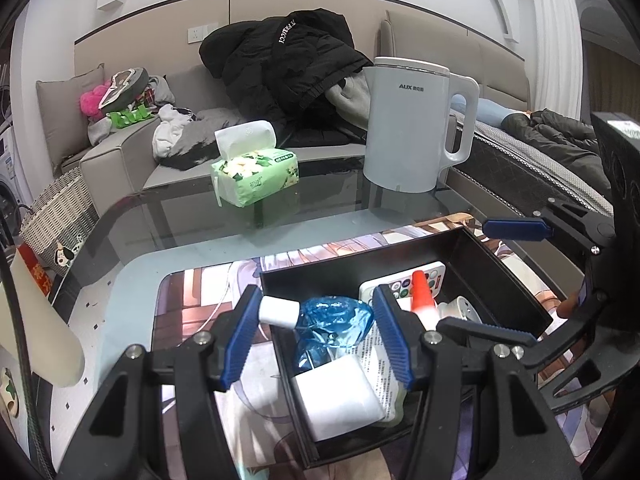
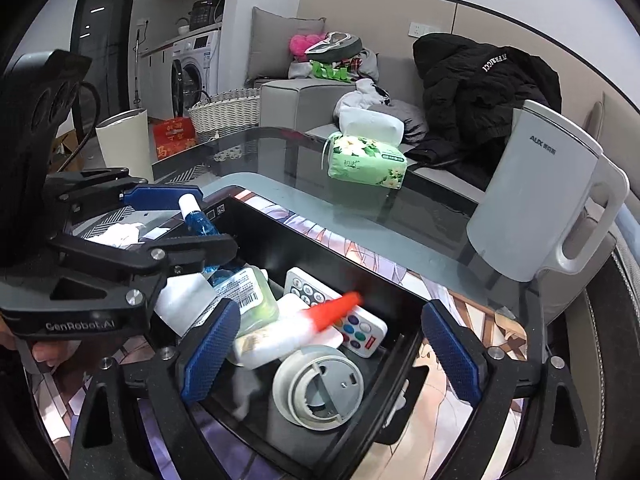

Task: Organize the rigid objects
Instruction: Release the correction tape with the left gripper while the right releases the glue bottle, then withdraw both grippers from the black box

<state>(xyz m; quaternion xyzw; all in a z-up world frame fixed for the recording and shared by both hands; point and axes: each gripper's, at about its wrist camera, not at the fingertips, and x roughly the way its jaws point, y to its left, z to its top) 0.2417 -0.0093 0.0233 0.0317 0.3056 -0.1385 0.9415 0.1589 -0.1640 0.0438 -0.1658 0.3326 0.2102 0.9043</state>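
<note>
A black open box (image 1: 320, 272) (image 2: 256, 220) sits on a printed mat. My left gripper (image 1: 316, 340) is open above its left end, its blue pads either side of a blue bottle with a white cap (image 1: 332, 320) (image 2: 198, 222); they do not grip it. Beside it lie a white-capped green bottle (image 1: 340, 396) (image 2: 256, 296), a white remote (image 1: 404, 284) (image 2: 352, 320), a blurred white glue bottle with an orange tip (image 1: 422, 296) (image 2: 304, 328) and a grey round lid (image 2: 318, 390). My right gripper (image 2: 328, 352) is open and empty above the box's right end.
A white AUX kettle (image 1: 408, 128) (image 2: 536, 196) and a green tissue pack (image 1: 256, 172) (image 2: 366, 160) stand on the glass table (image 1: 320, 208) behind the box. A sofa with clothes lies beyond. A woven basket (image 2: 224, 114) stands on the floor.
</note>
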